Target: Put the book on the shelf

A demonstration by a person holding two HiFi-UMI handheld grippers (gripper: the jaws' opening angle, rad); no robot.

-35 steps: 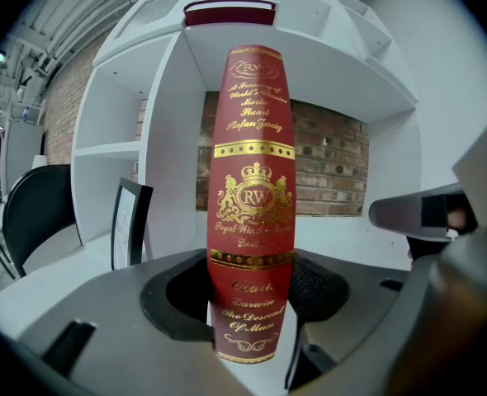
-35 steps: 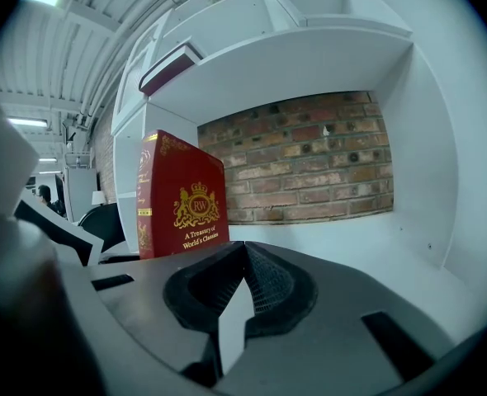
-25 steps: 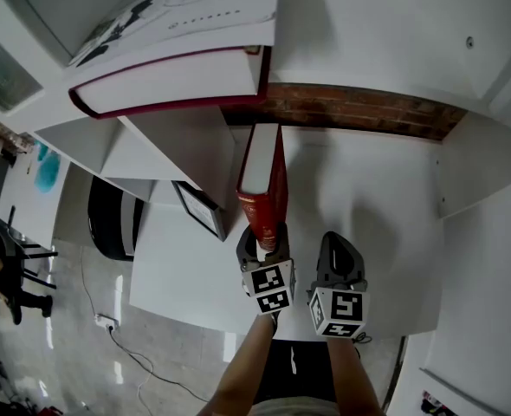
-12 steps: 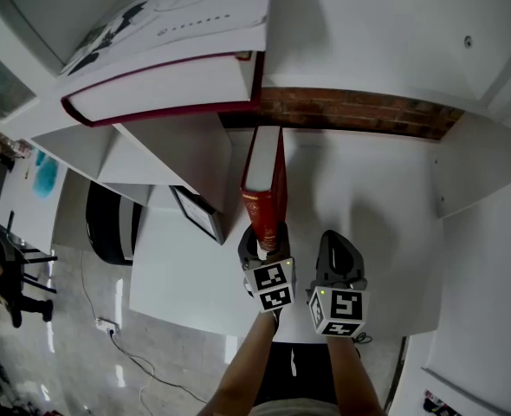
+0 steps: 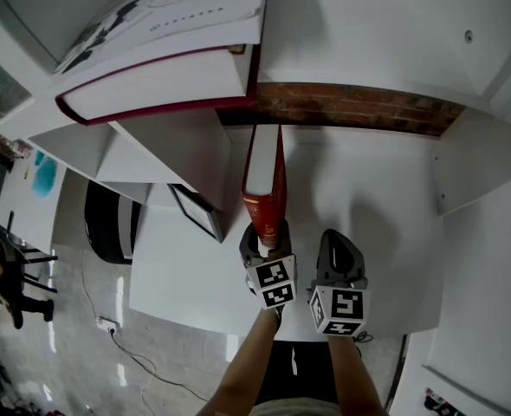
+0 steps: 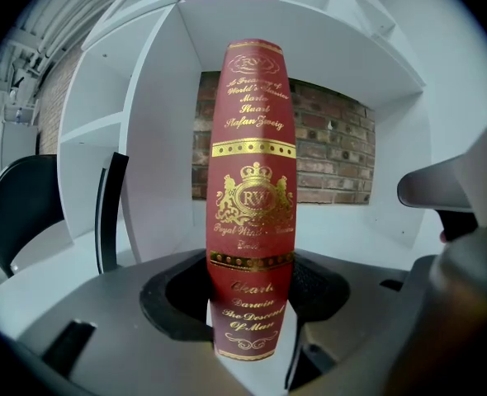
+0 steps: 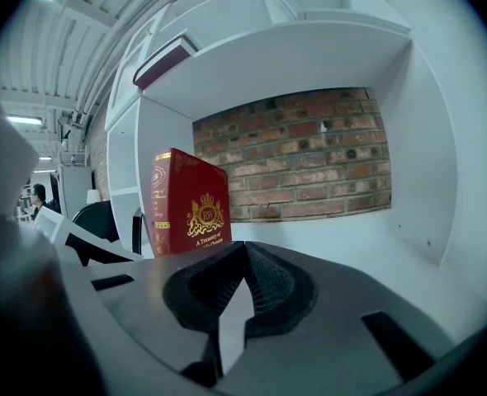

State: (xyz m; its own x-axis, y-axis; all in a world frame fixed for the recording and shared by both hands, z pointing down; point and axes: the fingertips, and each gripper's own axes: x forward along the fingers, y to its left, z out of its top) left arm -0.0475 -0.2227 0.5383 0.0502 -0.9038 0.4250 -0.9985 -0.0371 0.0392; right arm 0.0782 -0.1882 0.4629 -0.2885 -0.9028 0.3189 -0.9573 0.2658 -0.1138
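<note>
Tools: two; left tool (image 5: 261,239) grips upright red book (image 5: 263,176); right tool (image 5: 337,243) closed.

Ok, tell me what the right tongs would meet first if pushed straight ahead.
Probably the brick back wall; the right tongs point past the red book, which stands to their left.

The red book (image 5: 264,185) is standing upright on the white shelf (image 5: 368,198), running from near to far toward the brick wall (image 5: 351,111). The left gripper (image 5: 262,239) is clasping its near end. The right gripper (image 5: 338,254) is hovering just to the right.
</note>
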